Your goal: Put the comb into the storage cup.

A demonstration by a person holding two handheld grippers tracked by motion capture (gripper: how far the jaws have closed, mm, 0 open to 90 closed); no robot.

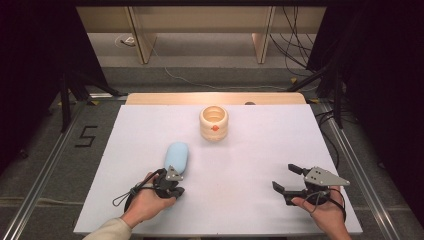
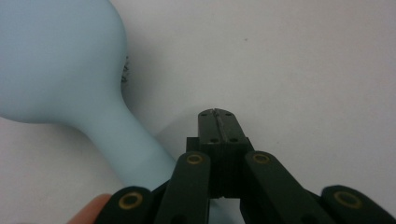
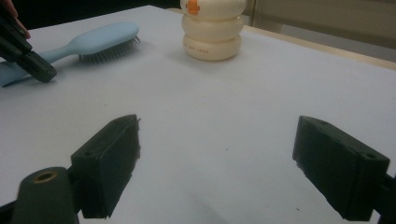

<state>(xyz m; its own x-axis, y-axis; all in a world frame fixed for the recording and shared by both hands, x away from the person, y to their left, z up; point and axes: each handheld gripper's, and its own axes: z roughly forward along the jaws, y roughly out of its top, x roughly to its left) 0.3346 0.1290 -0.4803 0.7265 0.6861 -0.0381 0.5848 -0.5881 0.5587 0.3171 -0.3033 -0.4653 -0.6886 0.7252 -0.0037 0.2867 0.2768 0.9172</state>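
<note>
High view: a light blue brush (image 1: 176, 156) lies on the white table (image 1: 250, 150), left of centre, bristles down, its head pointing away from the person and its handle running back toward the left gripper (image 1: 170, 186). That gripper sits at the handle end, held in the person's left hand (image 1: 145, 200), with its grey plate on top. Left gripper view puts the 2 black jaws pressed flat together with nothing between them; their joined tip rests just beside the handle, on its right, over bare table, and the brush (image 2: 60, 65) spreads wide at upper left. A fingertip shows at the bottom left edge there. Right gripper view shows the same closed tip down at the table close against the handle, though whether it touches the handle I cannot tell. The right gripper (image 1: 291, 178) is well apart from the brush, near the table's right front, held in the right hand (image 1: 325, 210); its 2 jaws stand wide apart and hold nothing, with bare table between them. A cream ribbed cup (image 1: 214, 122) with an orange mark stands upright toward the far middle of the table, apart from both grippers and beyond the brush head.
</note>
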